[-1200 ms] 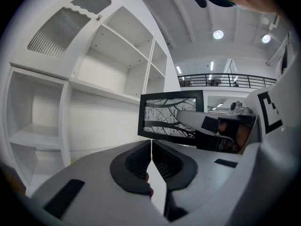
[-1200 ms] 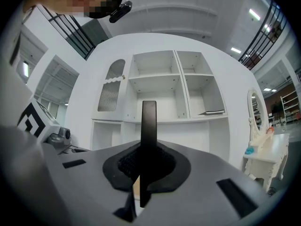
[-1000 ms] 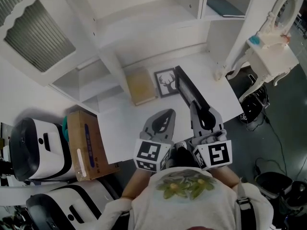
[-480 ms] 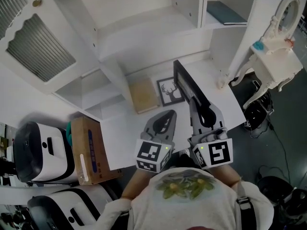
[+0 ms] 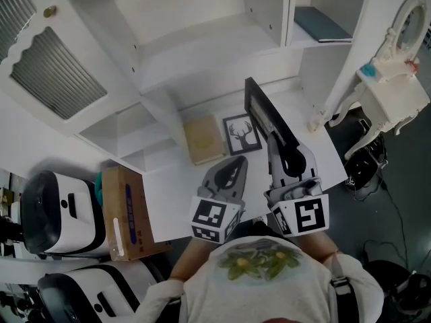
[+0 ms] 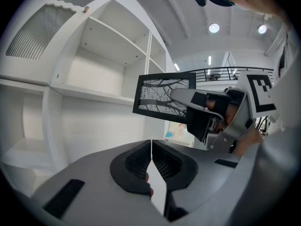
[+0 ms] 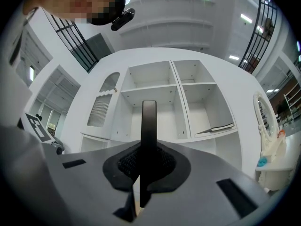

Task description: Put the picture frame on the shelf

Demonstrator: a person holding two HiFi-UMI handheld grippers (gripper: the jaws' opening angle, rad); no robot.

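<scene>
1. Setting: a white shelf unit (image 5: 202,19) with open compartments stands at the back of a white table (image 5: 168,180). A louvred cabinet door (image 5: 47,59) hangs open at the left.
2. On the table: a small deer print (image 5: 242,133) lies flat just beside a tan board (image 5: 204,138). A cardboard box (image 5: 124,210) stands off the table's left edge.
3. In the shelf unit: a dark book (image 5: 322,24) lies in the right-hand compartment. The other compartments in view are bare.
4. To the right of the table: a white ornate mirror stand (image 5: 397,59).
5. Right gripper (image 5: 279,140): the jaws are clamped on the lower edge of the picture frame (image 5: 262,113). The right gripper view shows the frame edge-on and upright between the pads.
6. Picture frame, position: it is held in the air in front of the shelf unit, clear of the table, and in the head view it lies over the deer print's right side. It rests on no shelf. The left gripper view shows its black border and a branch-pattern picture.
7. Left gripper (image 5: 232,170): the jaws are together with nothing between them. It hangs just left of the right gripper, low over the table's near edge.
</scene>
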